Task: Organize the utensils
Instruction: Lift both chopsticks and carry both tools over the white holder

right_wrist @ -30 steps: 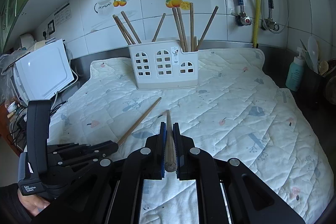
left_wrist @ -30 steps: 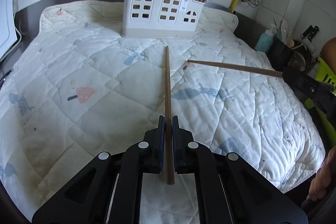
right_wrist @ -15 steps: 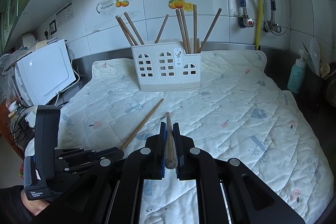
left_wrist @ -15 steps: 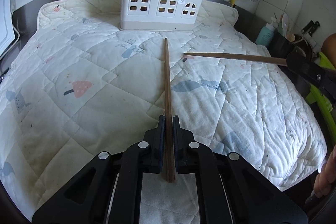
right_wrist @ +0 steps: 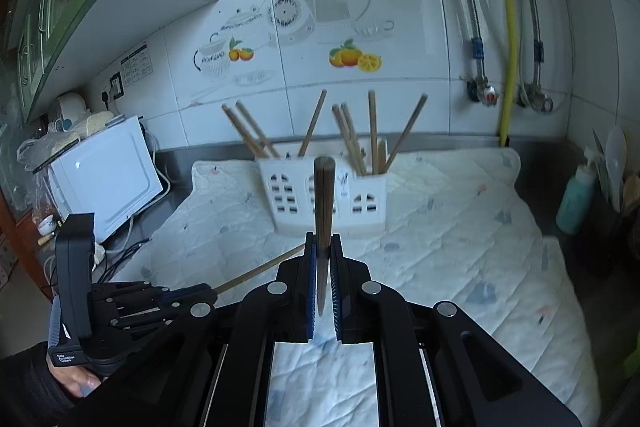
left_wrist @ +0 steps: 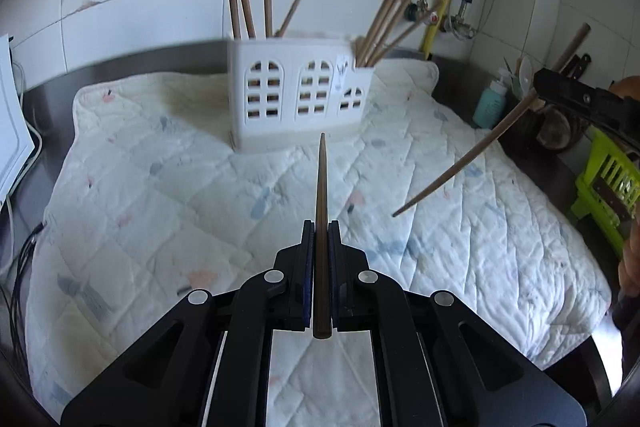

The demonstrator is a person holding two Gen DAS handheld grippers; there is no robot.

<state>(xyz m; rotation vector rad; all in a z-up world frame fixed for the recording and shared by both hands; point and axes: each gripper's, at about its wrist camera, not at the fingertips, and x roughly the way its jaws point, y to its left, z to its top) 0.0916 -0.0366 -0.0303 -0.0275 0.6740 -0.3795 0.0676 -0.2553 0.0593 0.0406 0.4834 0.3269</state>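
Observation:
My left gripper (left_wrist: 321,227) is shut on a brown wooden chopstick (left_wrist: 321,187) that points forward at the white utensil holder (left_wrist: 300,95). The holder stands at the back of the quilted mat (left_wrist: 160,195) with several chopsticks upright in it. My right gripper (right_wrist: 323,239) is shut on a second chopstick (right_wrist: 323,199), tilted thick end up, in front of the holder (right_wrist: 360,203). In the left wrist view that right-held chopstick (left_wrist: 472,155) slants down over the mat's right side. The left gripper's body (right_wrist: 120,307) shows low on the left in the right wrist view.
A white appliance (right_wrist: 104,179) stands left of the mat. A teal bottle (right_wrist: 576,199) and dark utensil pots stand on the right. A green crate (left_wrist: 608,187) sits beyond the mat's right edge. Pipes and a yellow hose (right_wrist: 506,27) run down the tiled wall.
Both grippers have lifted off the mat with their chopsticks. The right-held chopstick has tilted from nearly level to steeply slanted, thick end up. Both views now look more level at the holder.

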